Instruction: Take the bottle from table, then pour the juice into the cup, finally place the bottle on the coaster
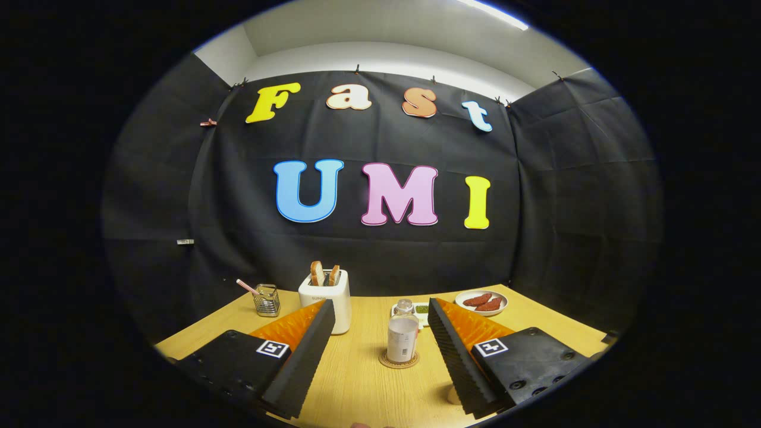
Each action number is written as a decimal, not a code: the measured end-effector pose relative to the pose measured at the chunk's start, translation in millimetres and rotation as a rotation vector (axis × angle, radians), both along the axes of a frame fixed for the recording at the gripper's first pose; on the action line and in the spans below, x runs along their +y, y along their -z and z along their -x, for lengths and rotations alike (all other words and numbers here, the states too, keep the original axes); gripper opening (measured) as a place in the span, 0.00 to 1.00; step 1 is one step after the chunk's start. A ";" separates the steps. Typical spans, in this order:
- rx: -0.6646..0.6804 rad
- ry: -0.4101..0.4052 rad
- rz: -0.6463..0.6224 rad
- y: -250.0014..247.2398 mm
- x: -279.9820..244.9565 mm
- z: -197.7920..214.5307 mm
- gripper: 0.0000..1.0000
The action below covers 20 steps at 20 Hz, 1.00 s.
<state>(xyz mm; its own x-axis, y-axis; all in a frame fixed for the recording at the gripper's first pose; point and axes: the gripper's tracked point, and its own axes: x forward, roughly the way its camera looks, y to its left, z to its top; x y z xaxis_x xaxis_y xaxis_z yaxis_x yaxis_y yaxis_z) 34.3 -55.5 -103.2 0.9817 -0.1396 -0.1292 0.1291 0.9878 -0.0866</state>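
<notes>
- The gripper (377,351) has its jaws spread wide apart, and they hold nothing.
- The bottle (402,336) stands upright between the two jaws, a bit closer to the right one. It touches neither of them.
- The bottle sits on the coaster (398,360), a small round mat. The rim of the mat peeks out all around the bottom of the bottle.
- The bottle is clear with a pale label and a clear cap.
- There is open wood on both sides of the bottle, with more room on the left side than on the right.
- The tabletop (357,380) is light wood. Its back edge meets the black cloth wall, well beyond the jaws.
- A white toaster (326,304) stands just beyond the tip of the left jaw, so that jaw hides part of it. Two slices of toast (324,274) stick up out of its top.
- A small wire basket (267,300) with a striped straw (246,287) in it stands farther left, beyond the left jaw and near the back edge.
- A white plate (482,302) with two red pieces of food on it sits beyond the right jaw, near the back right corner.
- A small white dish (421,311) with something green in it sits right behind the bottle.
- A small pale round thing (453,395) peeks out beside the base of the right jaw. I cannot tell what it is.
</notes>
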 end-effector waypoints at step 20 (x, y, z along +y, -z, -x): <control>0.001 -0.062 -0.044 -38.0 -29.1 32.7 0.97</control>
